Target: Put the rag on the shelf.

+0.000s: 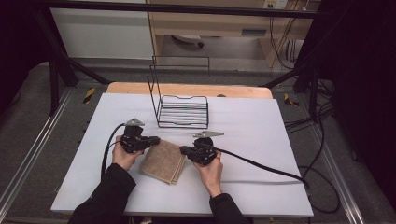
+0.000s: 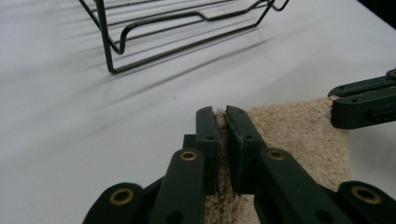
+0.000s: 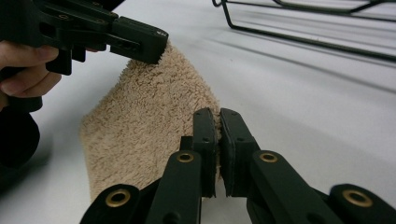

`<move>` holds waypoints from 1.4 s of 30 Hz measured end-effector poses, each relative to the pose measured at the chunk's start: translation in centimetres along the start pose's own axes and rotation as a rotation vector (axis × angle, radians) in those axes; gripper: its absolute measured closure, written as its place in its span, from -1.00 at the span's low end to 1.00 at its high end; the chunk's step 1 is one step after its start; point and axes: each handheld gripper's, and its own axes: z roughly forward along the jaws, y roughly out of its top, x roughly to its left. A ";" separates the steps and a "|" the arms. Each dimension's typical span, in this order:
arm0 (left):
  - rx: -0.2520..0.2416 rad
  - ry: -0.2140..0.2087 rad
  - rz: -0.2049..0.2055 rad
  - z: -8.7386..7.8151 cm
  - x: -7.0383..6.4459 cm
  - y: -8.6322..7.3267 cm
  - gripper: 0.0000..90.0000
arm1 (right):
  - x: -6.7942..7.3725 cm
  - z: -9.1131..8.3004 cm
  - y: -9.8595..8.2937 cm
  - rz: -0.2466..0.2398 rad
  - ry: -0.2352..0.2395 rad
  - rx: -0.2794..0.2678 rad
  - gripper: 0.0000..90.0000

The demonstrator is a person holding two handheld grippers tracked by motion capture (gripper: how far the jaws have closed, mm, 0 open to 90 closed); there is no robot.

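Black left tool (image 1: 154,140) and right tool (image 1: 185,150) each clamped on a towel (image 1: 163,162) corner, near the tabletop's (image 1: 261,140) front edge. Risk: thin bite, uneven lift pulls terry free; rack (image 1: 183,112) behind could snag.

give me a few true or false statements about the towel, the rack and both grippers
1. Both grippers are shut on the towel. True: the left gripper and right gripper each pinch an edge.
2. The towel lies inside the rack. False: it is on the table, in front of the rack.
3. The rack holds nothing. True.
4. The towel is blue. False: it is beige.
5. The right gripper's jaws stand wide open. False: they are closed on the towel.
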 end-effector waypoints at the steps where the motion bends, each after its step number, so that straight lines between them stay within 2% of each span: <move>1: -0.004 0.003 0.008 -0.2 -0.1 0.1 0.86 | 0.2 -0.2 0.2 -0.008 0.001 -0.005 0.91; 4: -0.029 0.007 0.021 -0.9 -0.3 0.3 0.86 | 0.5 -0.7 0.7 -0.024 0.013 -0.020 0.91; 7: -0.049 -0.012 0.018 -1.6 -0.6 0.5 0.87 | 0.6 -1.2 1.1 -0.046 0.014 -0.040 0.91; 15: -0.093 -0.022 0.037 -2.8 -1.6 1.0 0.87 | 1.1 -2.7 2.2 -0.092 0.014 -0.069 0.91; 26: -0.134 -0.005 0.066 -3.4 -3.1 1.5 0.87 | 1.2 -4.4 3.2 -0.146 0.006 -0.099 0.91; 42: -0.220 0.005 0.090 -4.4 -4.7 2.1 0.87 | 1.5 -6.3 4.1 -0.191 0.000 -0.135 0.91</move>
